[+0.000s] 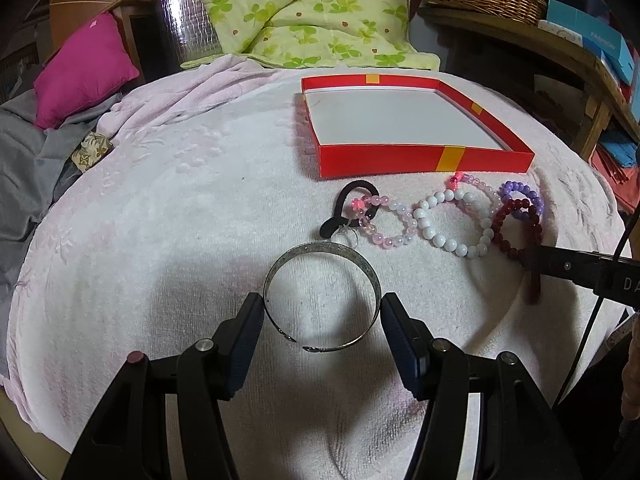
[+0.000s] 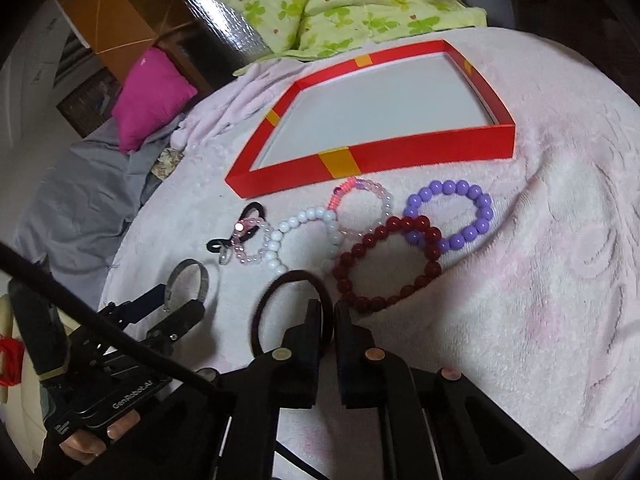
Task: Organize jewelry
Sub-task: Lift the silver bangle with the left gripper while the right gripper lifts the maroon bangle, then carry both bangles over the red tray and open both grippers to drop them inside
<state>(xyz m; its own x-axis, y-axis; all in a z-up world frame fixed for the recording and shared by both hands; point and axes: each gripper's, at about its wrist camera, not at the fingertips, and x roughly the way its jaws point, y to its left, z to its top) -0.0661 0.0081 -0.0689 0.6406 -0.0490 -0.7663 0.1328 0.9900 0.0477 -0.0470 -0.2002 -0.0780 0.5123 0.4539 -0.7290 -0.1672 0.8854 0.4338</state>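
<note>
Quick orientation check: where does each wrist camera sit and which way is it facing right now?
Left wrist: on the left gripper, looking down at the silver bangle between its pads, red box beyond.
Right wrist: on the right gripper, shut on the dark ring; a hand shows lower left.
Shared: box, beaded bracelets, pink towel.
</note>
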